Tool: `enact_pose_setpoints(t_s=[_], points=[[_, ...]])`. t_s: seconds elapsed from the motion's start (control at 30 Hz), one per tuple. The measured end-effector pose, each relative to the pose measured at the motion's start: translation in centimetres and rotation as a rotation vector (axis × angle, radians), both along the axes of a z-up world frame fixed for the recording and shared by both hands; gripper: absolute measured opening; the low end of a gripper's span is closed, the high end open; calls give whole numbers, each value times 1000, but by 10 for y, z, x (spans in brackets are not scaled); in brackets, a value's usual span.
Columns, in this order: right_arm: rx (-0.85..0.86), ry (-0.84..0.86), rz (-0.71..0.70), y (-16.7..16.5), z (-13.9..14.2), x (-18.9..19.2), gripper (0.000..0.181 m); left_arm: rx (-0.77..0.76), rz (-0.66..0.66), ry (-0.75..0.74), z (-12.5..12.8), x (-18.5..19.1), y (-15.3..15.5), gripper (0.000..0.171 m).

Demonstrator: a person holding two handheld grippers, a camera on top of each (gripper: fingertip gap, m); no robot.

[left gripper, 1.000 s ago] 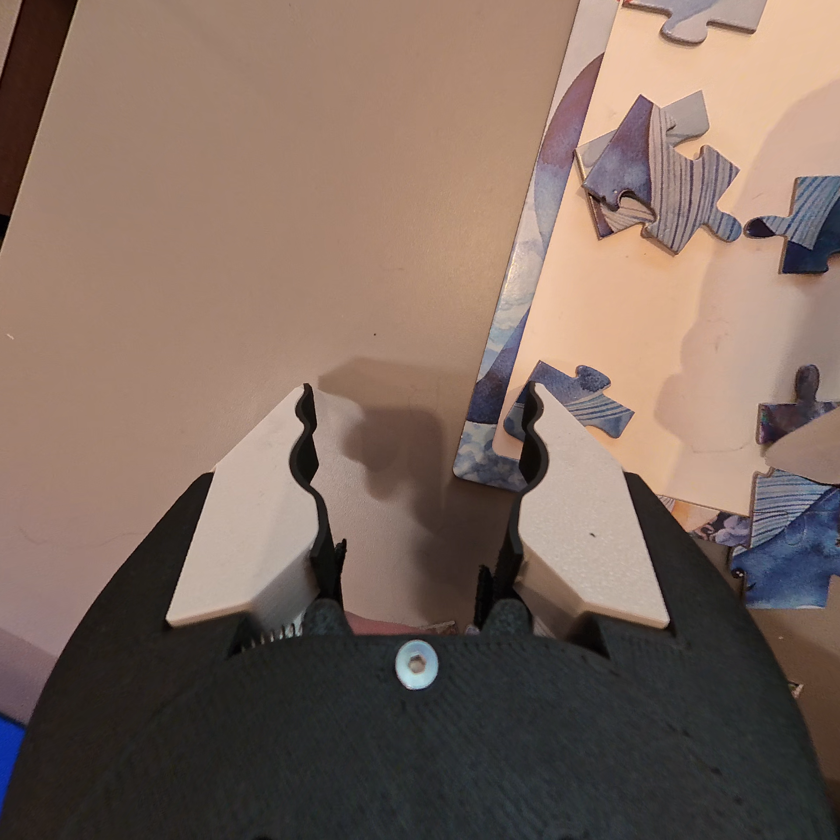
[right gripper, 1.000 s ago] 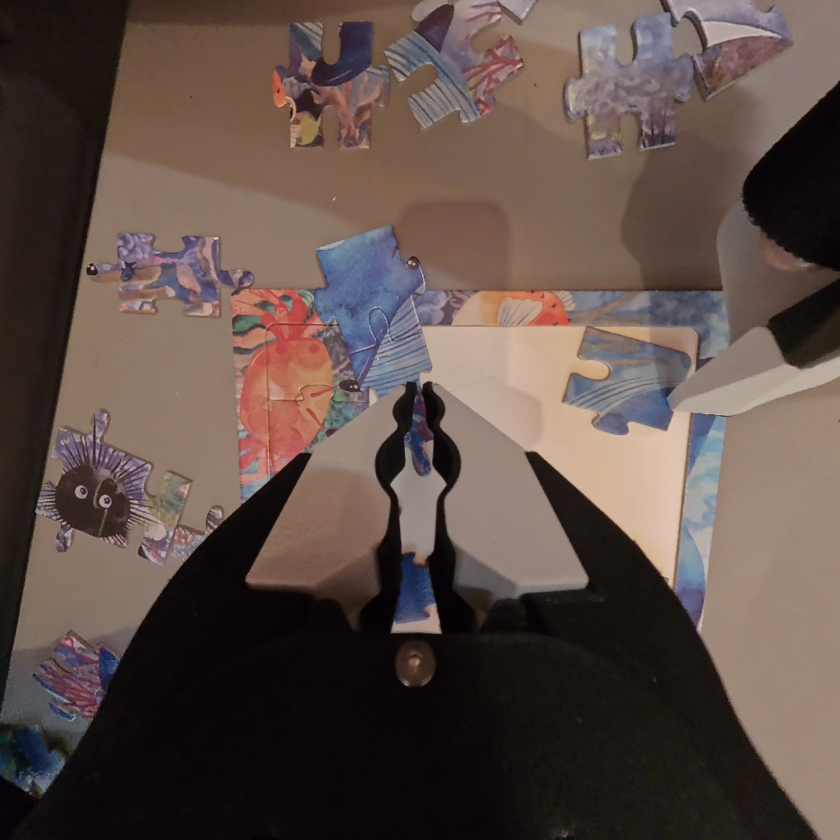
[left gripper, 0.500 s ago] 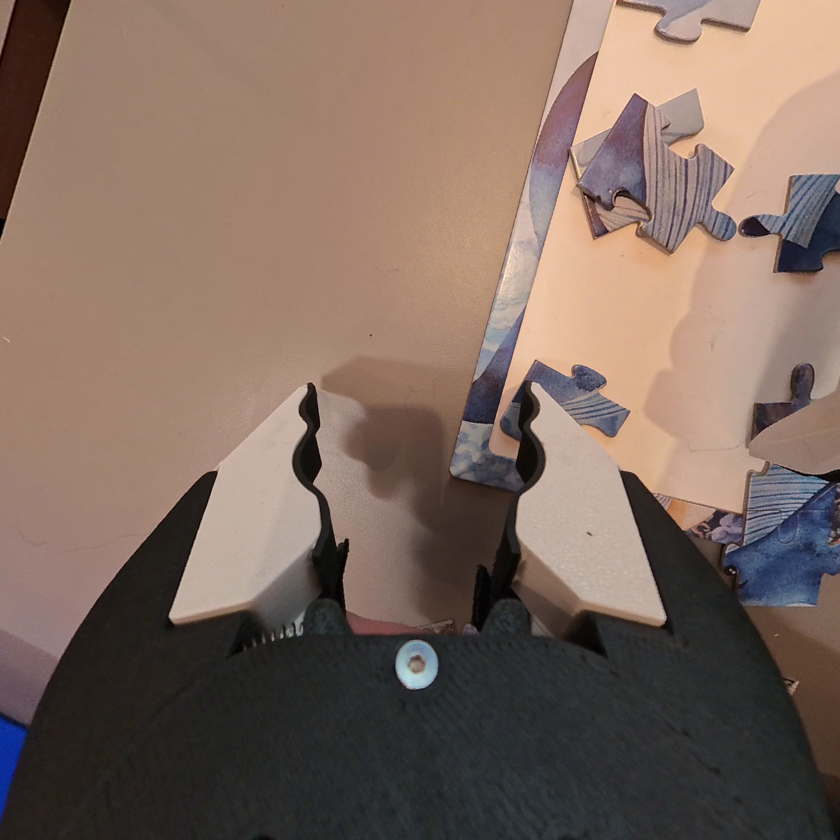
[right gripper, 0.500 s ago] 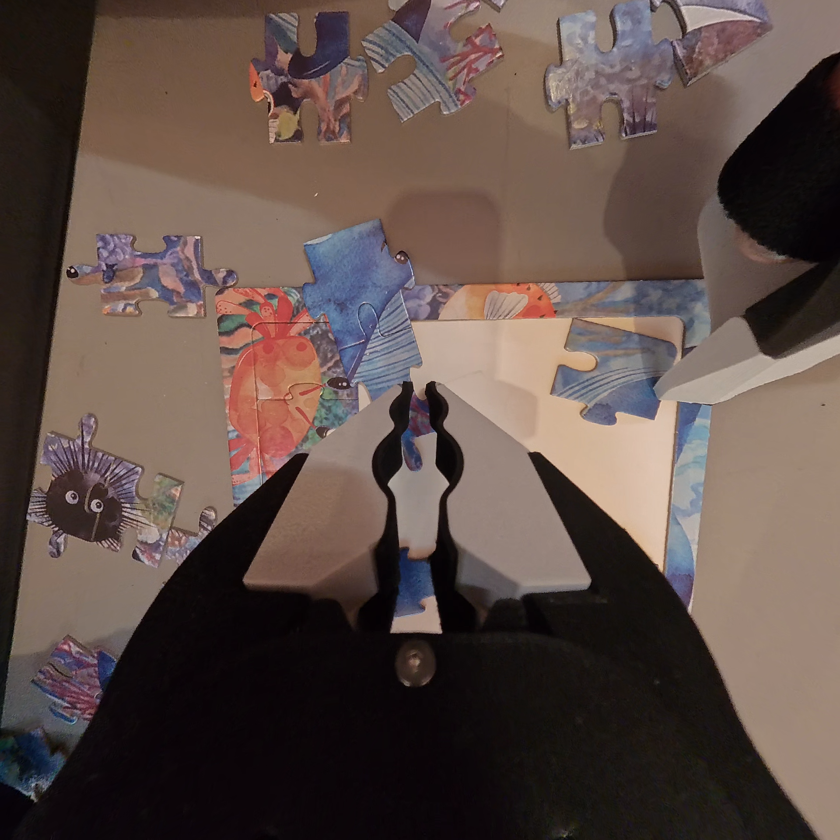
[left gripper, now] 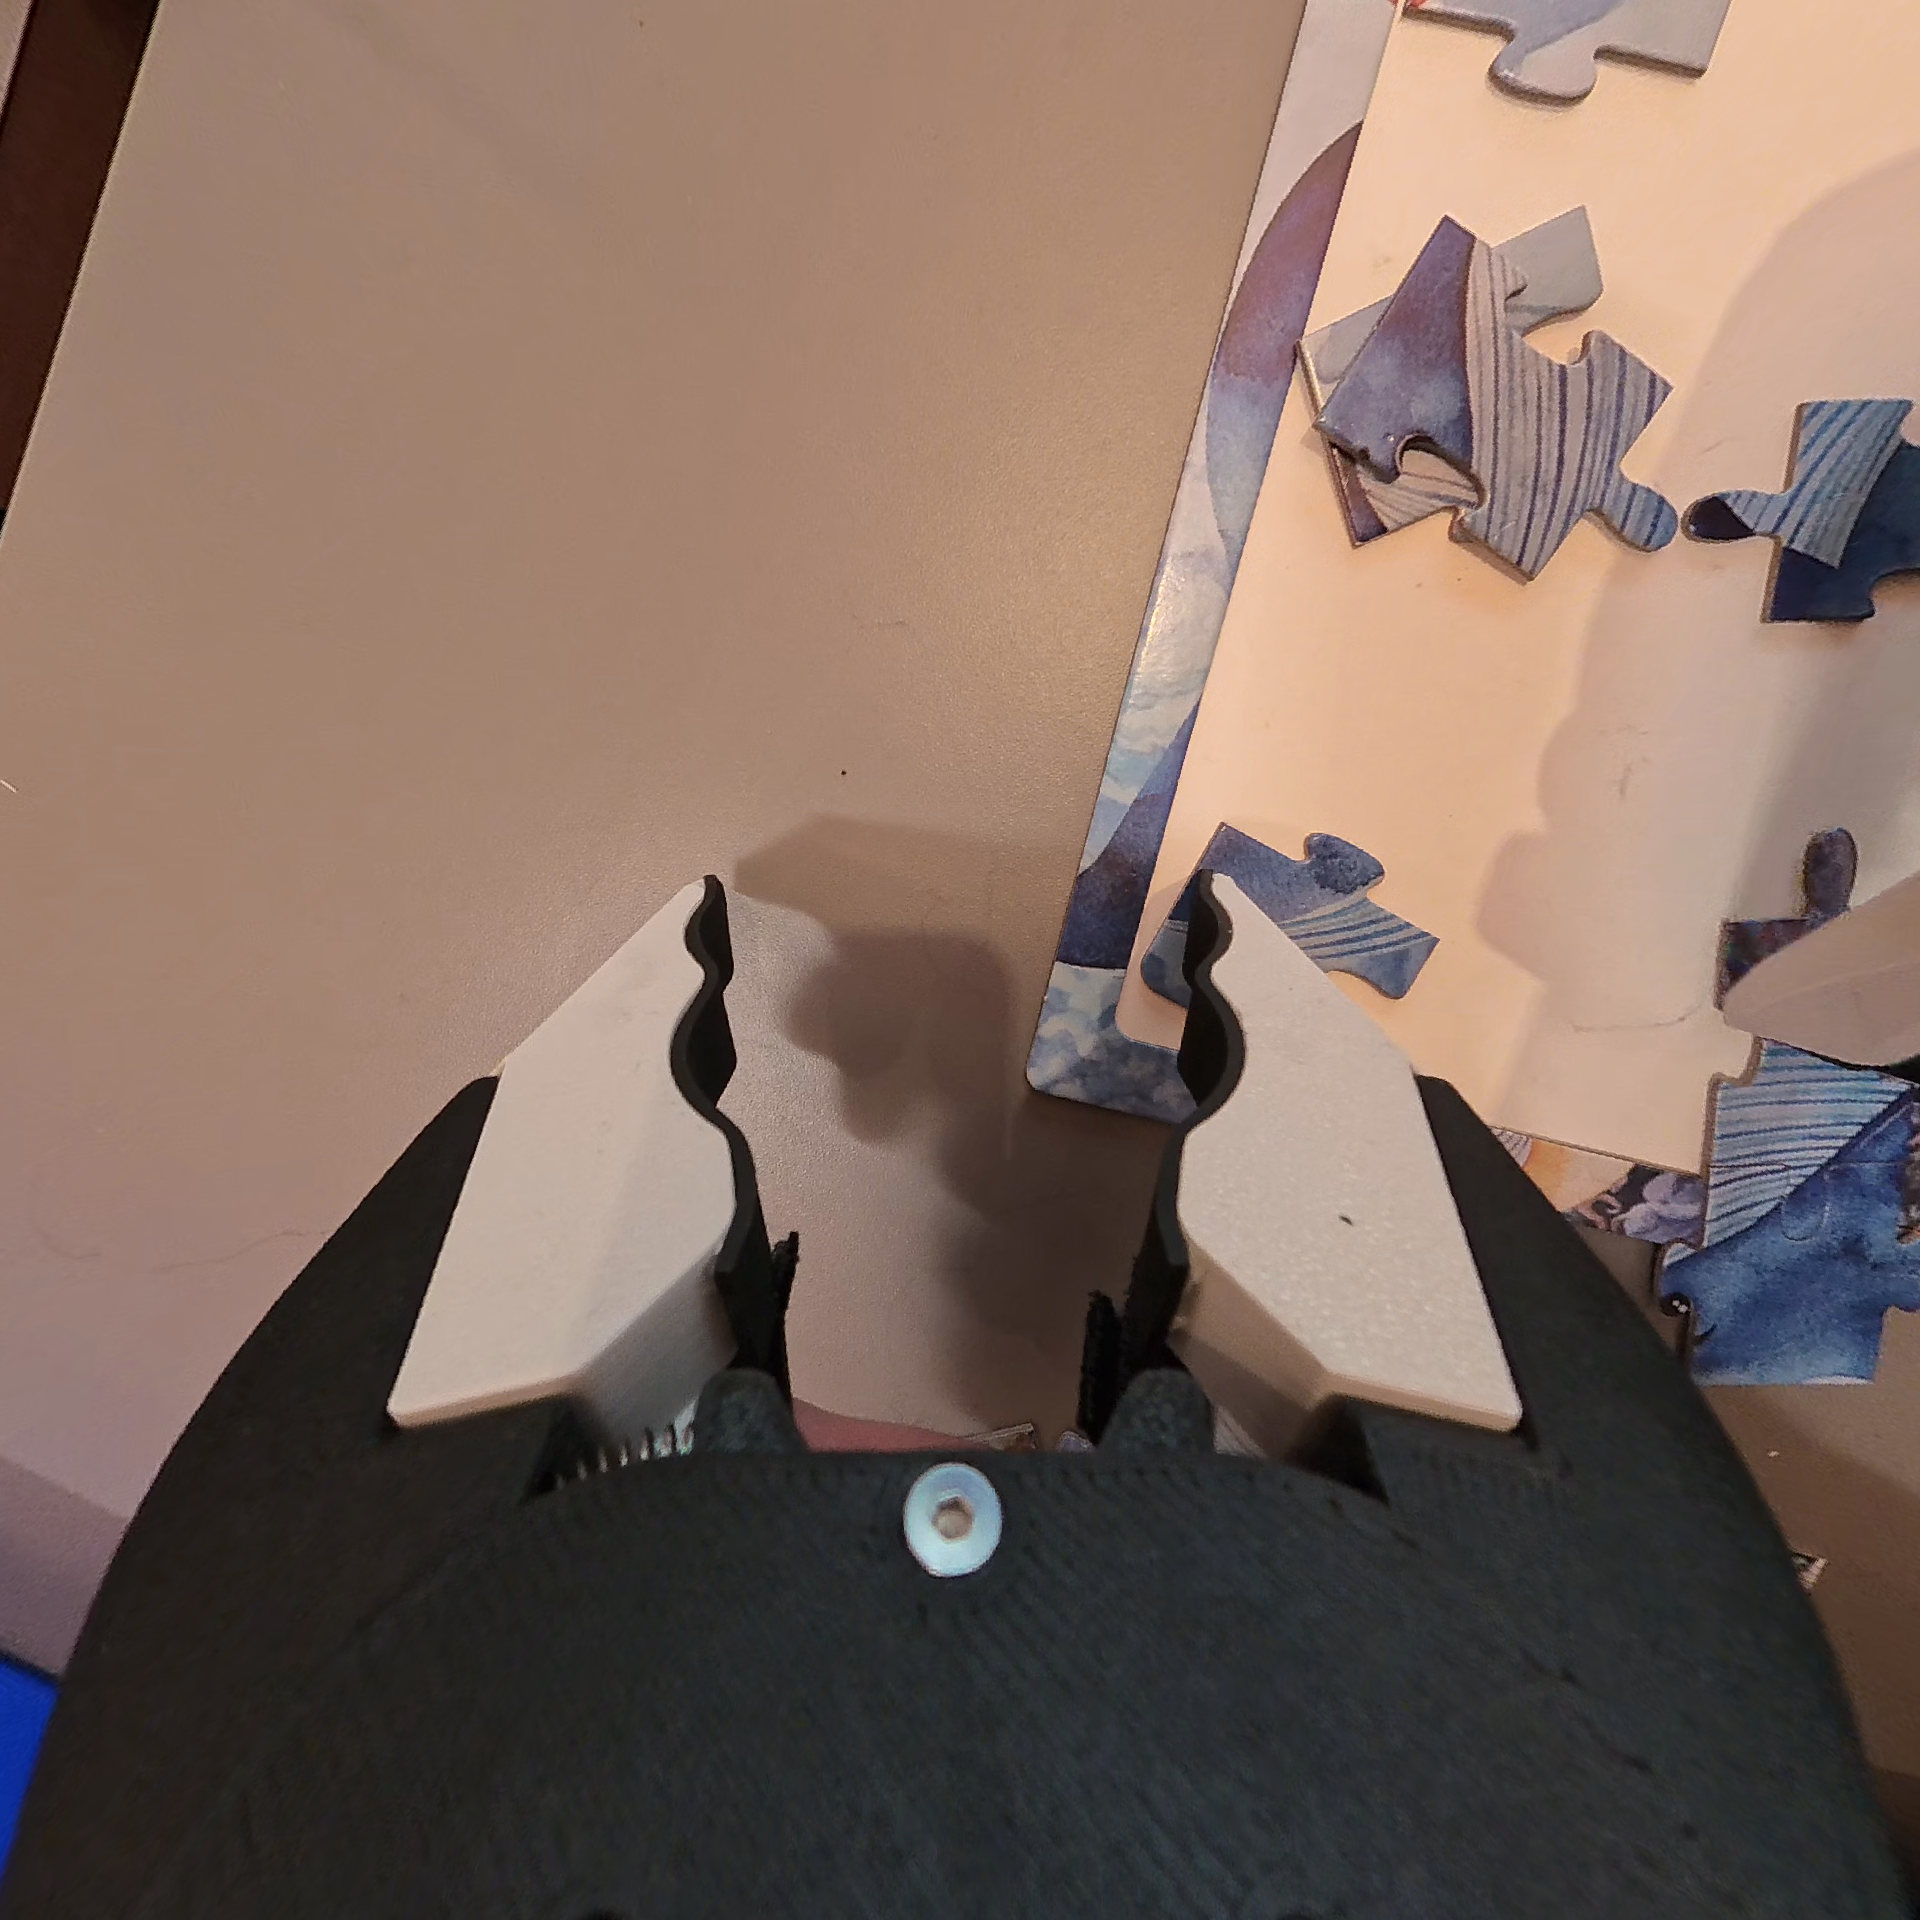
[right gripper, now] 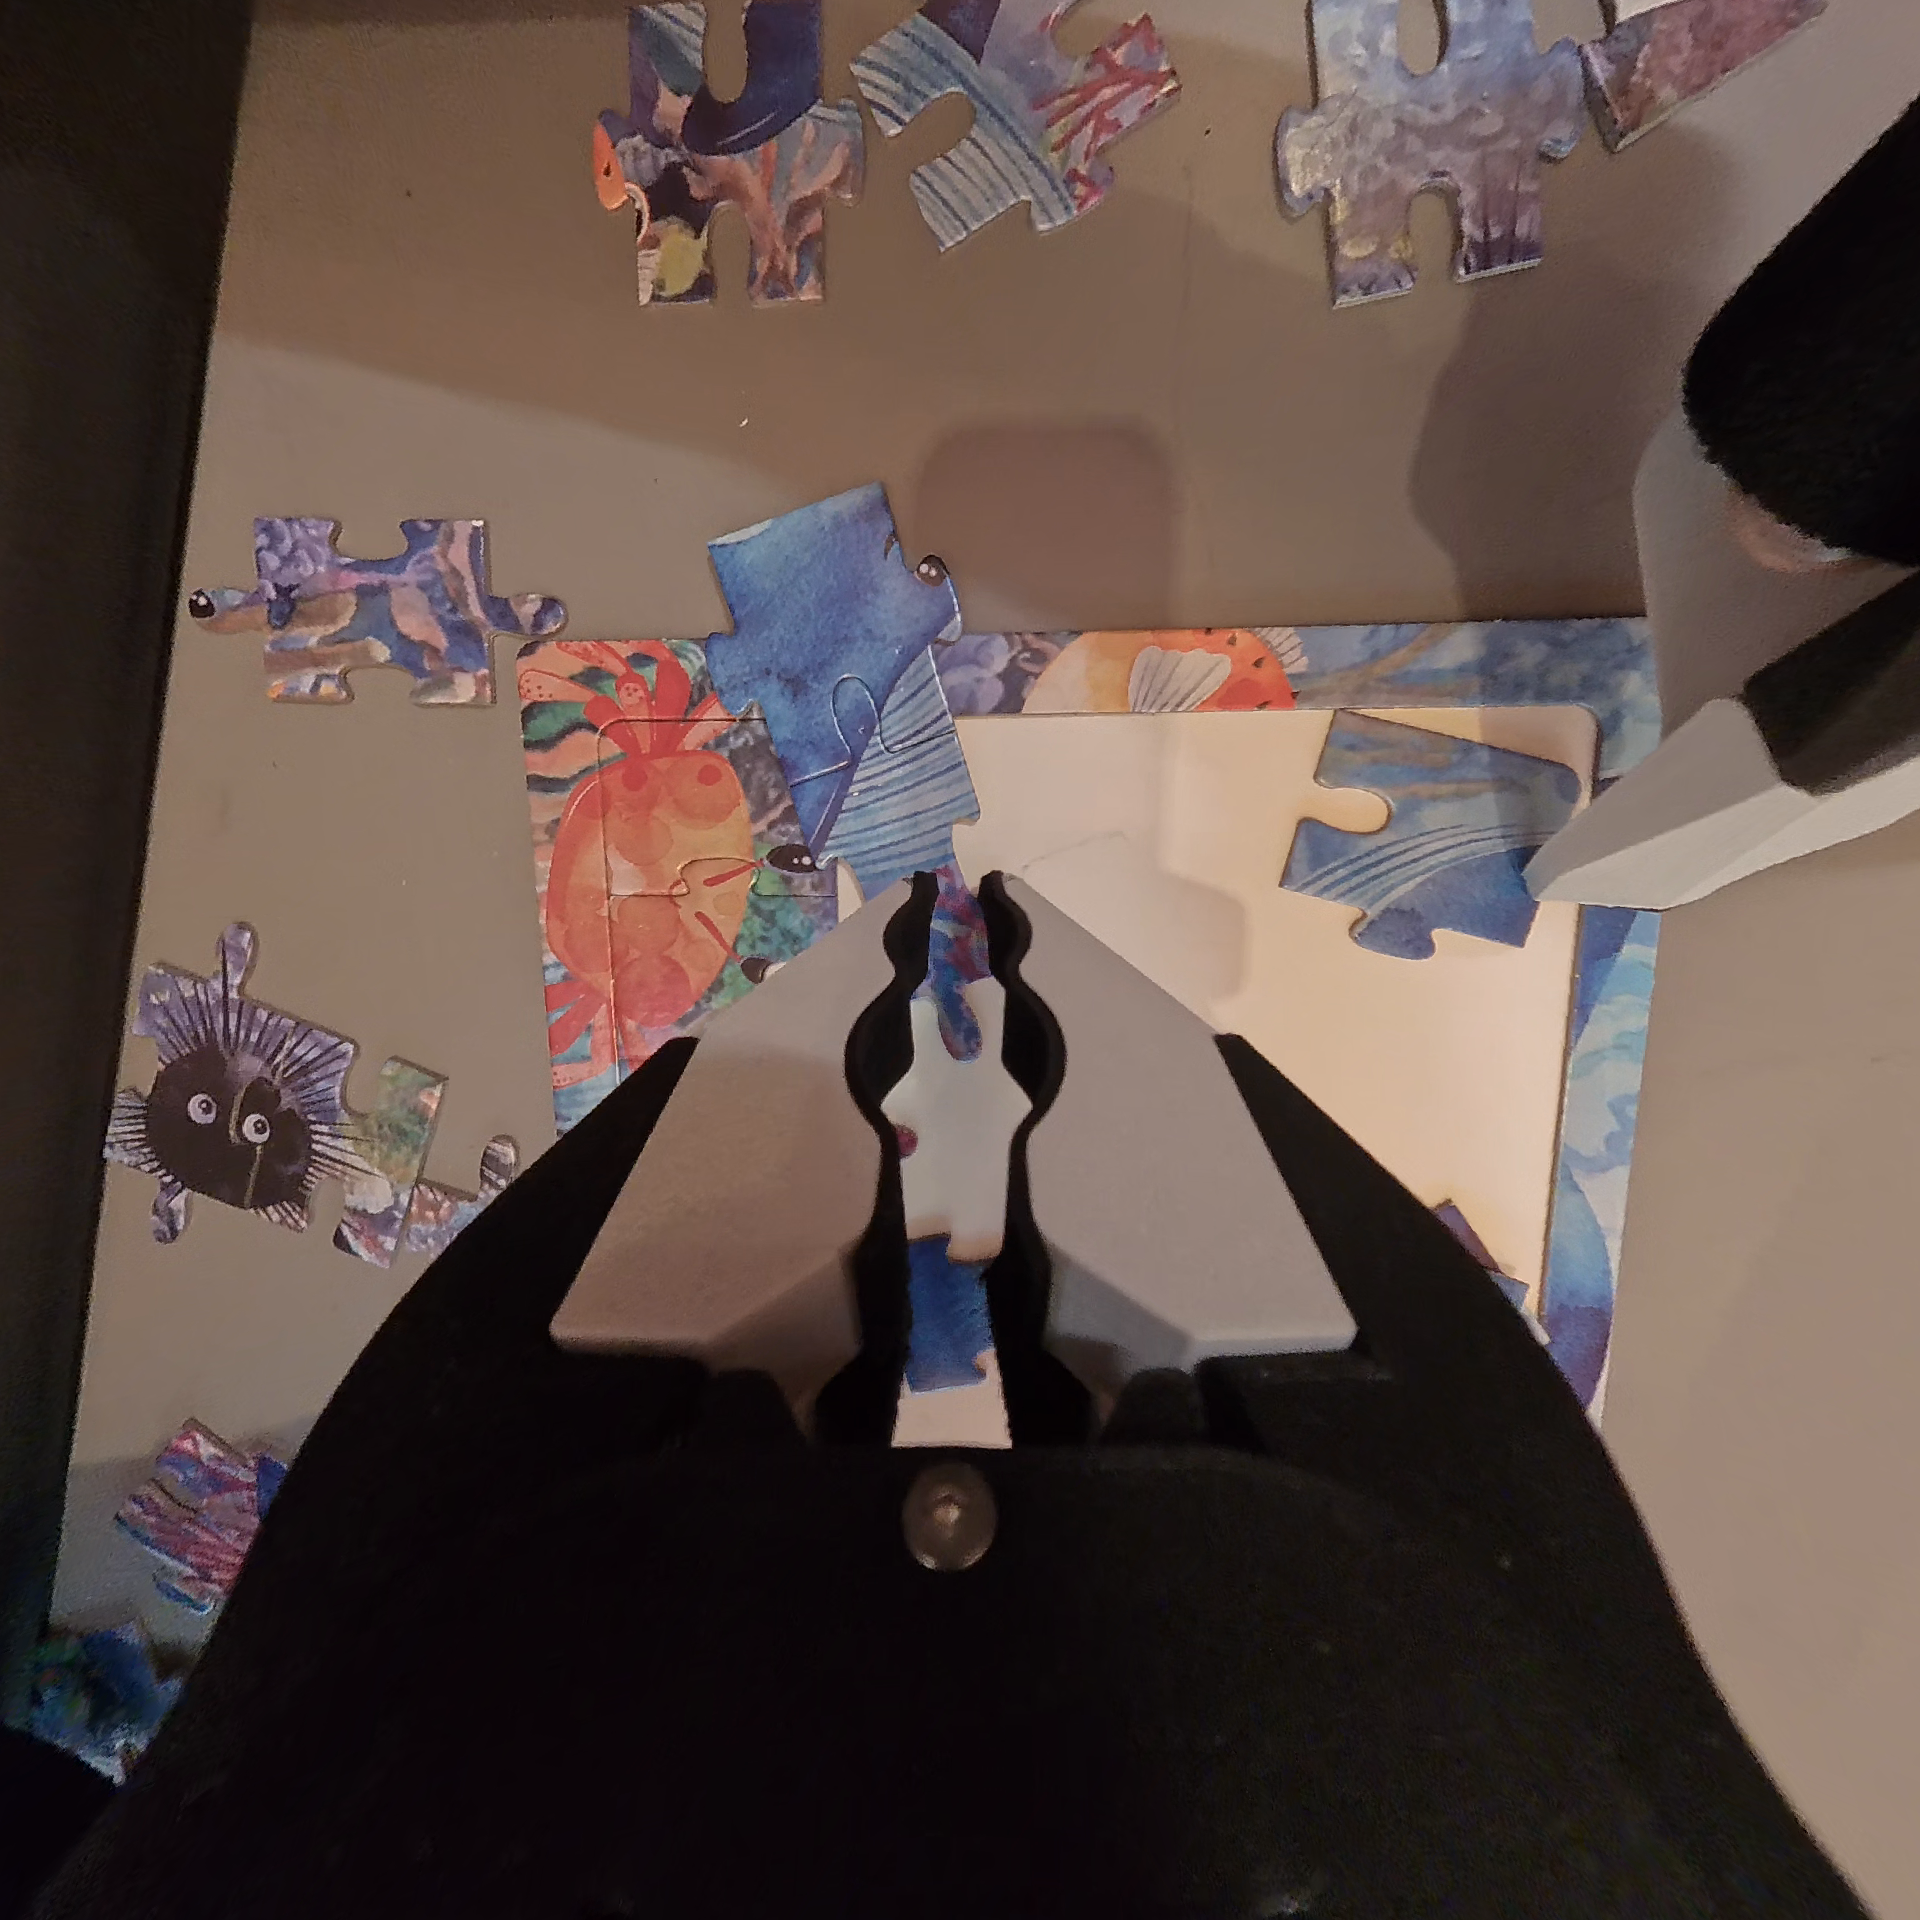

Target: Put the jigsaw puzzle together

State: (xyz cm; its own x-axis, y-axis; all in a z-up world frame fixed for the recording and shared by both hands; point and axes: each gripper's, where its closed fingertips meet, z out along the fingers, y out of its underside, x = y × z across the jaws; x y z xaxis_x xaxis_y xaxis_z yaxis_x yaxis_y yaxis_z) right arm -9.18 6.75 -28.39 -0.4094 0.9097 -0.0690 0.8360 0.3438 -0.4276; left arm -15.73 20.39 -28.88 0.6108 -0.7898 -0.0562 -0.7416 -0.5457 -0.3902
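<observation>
The puzzle tray (right gripper: 1455, 665) has a blue picture frame and a cream floor. An orange crab section (right gripper: 644, 862) sits in its left end. Two joined blue whale pieces (right gripper: 842, 707) lie skewed over its top edge. My right gripper (right gripper: 956, 883) is closed to a narrow gap on a blue-purple piece (right gripper: 951, 966) over the tray floor. My left gripper (left gripper: 961, 894) is open and empty over the table at the tray's corner (left gripper: 1081, 1070). Its right finger is beside a blue striped piece (left gripper: 1309, 925), which also shows in the right wrist view (right gripper: 1434, 831).
Loose pieces lie on the grey table: a black sea urchin piece (right gripper: 239, 1122), a purple-blue one (right gripper: 384, 613) and three along the far side (right gripper: 1018, 125). More pieces lie in the tray (left gripper: 1486, 416). A finger of the left gripper (right gripper: 1683, 821) reaches in at the right. The orange crab section (right gripper: 644, 862) is about 6 cm from my right fingertips.
Both grippers have only drifted slightly. The right one stays closed on its piece and the left one stays open.
</observation>
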Motion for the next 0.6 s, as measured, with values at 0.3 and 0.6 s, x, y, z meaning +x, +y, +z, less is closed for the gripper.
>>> enact_pose_setpoints(t_s=[0.3, 0.6], points=[[1, 41, -53, 10, 7, -4, 29, -1, -1, -5, 0, 0, 0, 86], [-68, 8, 23, -15, 0, -2, 50, 0, -5, 2, 0, 0, 0, 85]])
